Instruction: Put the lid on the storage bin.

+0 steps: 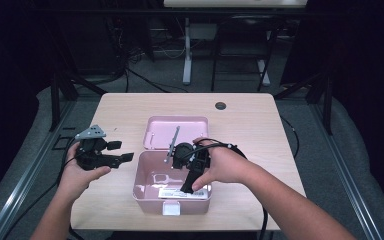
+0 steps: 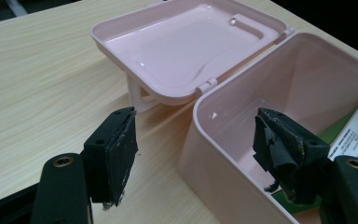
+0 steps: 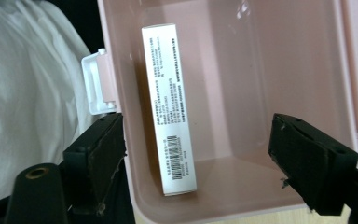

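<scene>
The left gripper (image 1: 116, 152) hovers over the light wooden table (image 1: 260, 125), jaws spread, just left of the open pink plastic box (image 1: 145, 187). The box's flat lid (image 1: 177, 131) lies behind it. The right gripper (image 1: 187, 187), jaws spread, hangs above the box, where a narrow white carton (image 3: 168, 107) lies against the front wall.

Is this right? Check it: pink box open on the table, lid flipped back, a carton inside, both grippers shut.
Not quite: both grippers are open. The left gripper and right gripper views show the jaws wide apart. The box is open, lid back, carton inside.
</scene>
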Available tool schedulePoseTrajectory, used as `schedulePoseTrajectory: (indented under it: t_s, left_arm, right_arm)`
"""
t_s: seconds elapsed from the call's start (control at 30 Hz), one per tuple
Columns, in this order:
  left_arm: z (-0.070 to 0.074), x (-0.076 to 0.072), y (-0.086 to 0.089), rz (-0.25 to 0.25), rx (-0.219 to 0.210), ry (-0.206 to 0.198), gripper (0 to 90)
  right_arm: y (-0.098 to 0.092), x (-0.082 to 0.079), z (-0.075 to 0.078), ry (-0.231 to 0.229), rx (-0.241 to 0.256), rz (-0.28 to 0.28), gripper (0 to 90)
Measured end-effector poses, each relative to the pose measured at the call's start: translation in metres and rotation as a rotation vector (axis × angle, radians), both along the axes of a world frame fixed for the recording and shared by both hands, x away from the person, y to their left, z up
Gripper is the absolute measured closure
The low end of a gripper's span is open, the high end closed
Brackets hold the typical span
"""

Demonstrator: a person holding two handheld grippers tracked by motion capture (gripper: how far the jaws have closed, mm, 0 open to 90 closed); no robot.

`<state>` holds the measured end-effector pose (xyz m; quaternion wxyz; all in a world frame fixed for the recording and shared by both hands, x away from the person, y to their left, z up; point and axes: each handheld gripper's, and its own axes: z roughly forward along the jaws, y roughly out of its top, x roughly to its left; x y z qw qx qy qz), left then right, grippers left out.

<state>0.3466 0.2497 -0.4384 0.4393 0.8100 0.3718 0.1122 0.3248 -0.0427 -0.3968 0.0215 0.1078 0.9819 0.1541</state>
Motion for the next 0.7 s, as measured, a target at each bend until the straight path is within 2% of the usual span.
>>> schedulePoseTrajectory:
  t_s: [0.13,0.27,0.3,0.47,0.6,0.7]
  left_arm:
    - [0.000,-0.001,0.000,0.002,-0.003,-0.001,30.3]
    - [0.001,-0.001,0.000,0.007,-0.012,-0.009,34.4]
    - [0.000,-0.001,-0.001,0.006,-0.011,-0.013,35.6]
    - [-0.001,-0.002,-0.001,0.003,-0.021,-0.006,43.9]
    - [-0.002,-0.004,-0.001,0.013,-0.020,-0.025,44.4]
    - [-0.003,-0.006,0.000,-0.003,-0.045,-0.014,45.4]
  right_arm:
    - [-0.008,0.002,-0.002,-0.029,0.028,-0.031,13.7]
    - [-0.016,0.005,-0.006,-0.042,0.053,-0.076,14.5]
    - [-0.018,0.007,-0.007,-0.041,0.057,-0.089,16.2]
    - [-0.028,0.015,-0.008,-0.039,0.108,-0.154,35.7]
    - [-0.034,0.020,-0.007,-0.069,0.158,-0.194,41.8]
    - [-0.038,0.024,-0.007,-0.059,0.181,-0.227,43.4]
